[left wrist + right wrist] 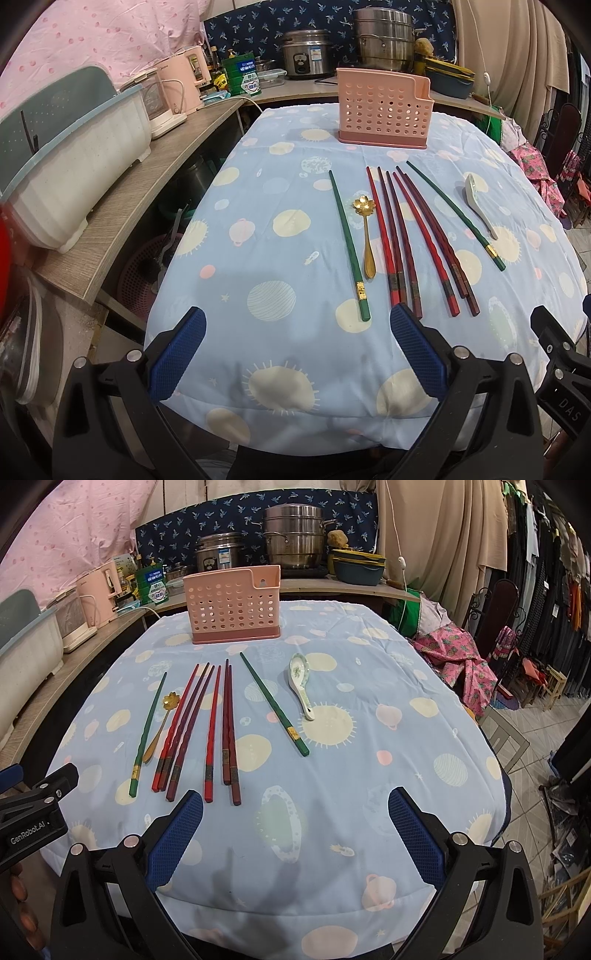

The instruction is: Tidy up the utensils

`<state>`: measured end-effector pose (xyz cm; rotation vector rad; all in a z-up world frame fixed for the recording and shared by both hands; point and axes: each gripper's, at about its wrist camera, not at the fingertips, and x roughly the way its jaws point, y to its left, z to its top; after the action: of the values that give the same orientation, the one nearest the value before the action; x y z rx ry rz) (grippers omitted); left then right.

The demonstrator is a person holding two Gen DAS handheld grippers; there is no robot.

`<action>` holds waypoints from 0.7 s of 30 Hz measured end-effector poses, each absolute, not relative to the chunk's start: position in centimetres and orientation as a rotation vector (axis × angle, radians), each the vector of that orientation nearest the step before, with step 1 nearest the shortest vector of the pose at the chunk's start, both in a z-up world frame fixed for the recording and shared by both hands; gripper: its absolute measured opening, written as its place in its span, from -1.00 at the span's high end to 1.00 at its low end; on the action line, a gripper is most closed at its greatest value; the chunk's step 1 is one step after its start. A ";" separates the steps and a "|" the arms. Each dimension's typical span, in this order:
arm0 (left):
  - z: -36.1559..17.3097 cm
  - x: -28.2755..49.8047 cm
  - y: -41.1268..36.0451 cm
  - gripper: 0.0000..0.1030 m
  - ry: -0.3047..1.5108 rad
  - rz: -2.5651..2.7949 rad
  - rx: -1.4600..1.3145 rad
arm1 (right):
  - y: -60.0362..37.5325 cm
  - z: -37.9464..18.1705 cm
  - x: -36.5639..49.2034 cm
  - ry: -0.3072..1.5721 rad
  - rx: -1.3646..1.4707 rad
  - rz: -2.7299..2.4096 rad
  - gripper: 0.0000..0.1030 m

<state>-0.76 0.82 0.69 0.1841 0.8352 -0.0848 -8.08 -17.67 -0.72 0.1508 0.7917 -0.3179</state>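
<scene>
Left wrist view: the left gripper point(297, 326) hangs over the table's point(266, 424) near edge with its blue pads point(417, 354) spread wide and holding nothing; the right gripper point(295, 808) is likewise wide and empty. Beyond the pads, 2 green chopsticks point(349, 247), 6 red chopsticks point(424, 240), a gold spoon point(365, 236) and a white ceramic spoon point(301, 688) lie mid-table. A pink perforated holder point(384, 107) stands upright at the far edge.

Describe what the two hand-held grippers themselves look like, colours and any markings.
Both match: the left hand-held gripper and the right hand-held gripper have black plastic bodies with silver round fasteners and blue, cross-hatched fingertips. White "GenRobot.AI" lettering shows on the left one in the right wrist view. No cables or sleeves are visible.
</scene>
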 end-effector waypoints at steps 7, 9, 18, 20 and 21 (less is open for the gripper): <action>0.4 -0.4 1.2 -0.85 0.845 -0.081 0.169 | -17.7 -0.8 -8.0 0.793 0.153 -0.320 -0.87; 0.0 0.2 1.5 -0.86 0.863 -0.079 0.155 | -18.1 -1.0 -8.0 0.797 0.161 -0.322 -0.87; -4.1 2.9 1.1 -0.86 0.989 -0.137 0.122 | -19.9 -2.9 -6.8 0.847 0.201 -0.330 -0.87; -4.7 3.4 0.6 -0.85 1.002 -0.148 0.126 | -20.1 -3.2 -6.4 0.853 0.206 -0.328 -0.87; -5.1 3.8 0.3 -0.85 1.012 -0.156 0.125 | -20.2 -3.3 -6.2 0.856 0.208 -0.328 -0.87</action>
<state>3.80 0.34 -5.14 0.1254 1.0116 -0.1561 -6.16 -20.24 -3.34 0.2082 0.8559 -0.3275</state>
